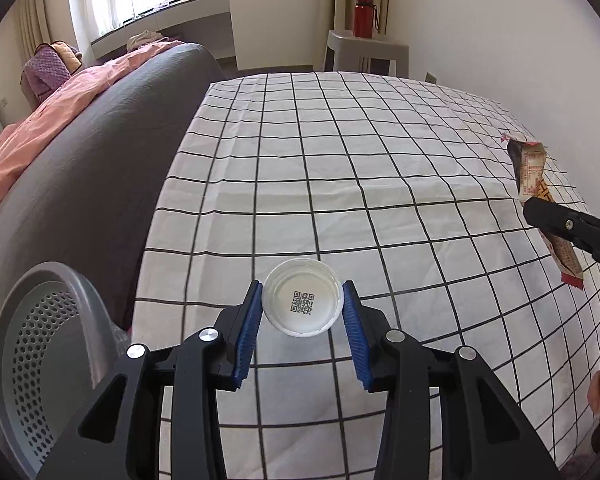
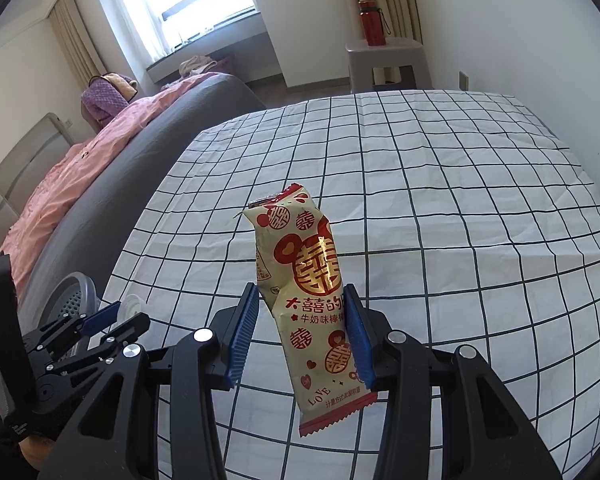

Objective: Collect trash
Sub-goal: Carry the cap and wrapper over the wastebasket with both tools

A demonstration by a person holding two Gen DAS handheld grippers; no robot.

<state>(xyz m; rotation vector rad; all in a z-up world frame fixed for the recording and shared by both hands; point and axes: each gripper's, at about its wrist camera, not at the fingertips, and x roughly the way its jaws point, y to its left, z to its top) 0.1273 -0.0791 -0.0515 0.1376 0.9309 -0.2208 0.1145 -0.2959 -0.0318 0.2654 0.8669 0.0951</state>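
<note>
My left gripper [image 1: 302, 295] is shut on a white plastic lid [image 1: 302, 303] with a QR code inside, held above the checked tablecloth [image 1: 340, 184]. It also shows in the right wrist view [image 2: 122, 312] at the lower left. My right gripper [image 2: 302, 300] holds a cream and red snack wrapper [image 2: 306, 276] upright between its blue pads, above the cloth. The wrapper also shows at the right edge of the left wrist view [image 1: 534, 176], pinched by the right gripper's fingers [image 1: 556, 220].
A grey perforated bin [image 1: 40, 344] stands at the lower left beside the table, also in the right wrist view [image 2: 74, 300]. A dark grey sofa back [image 1: 88, 168] with pink bedding runs along the left. A red bottle [image 2: 373, 24] stands on a grey stool beyond the table.
</note>
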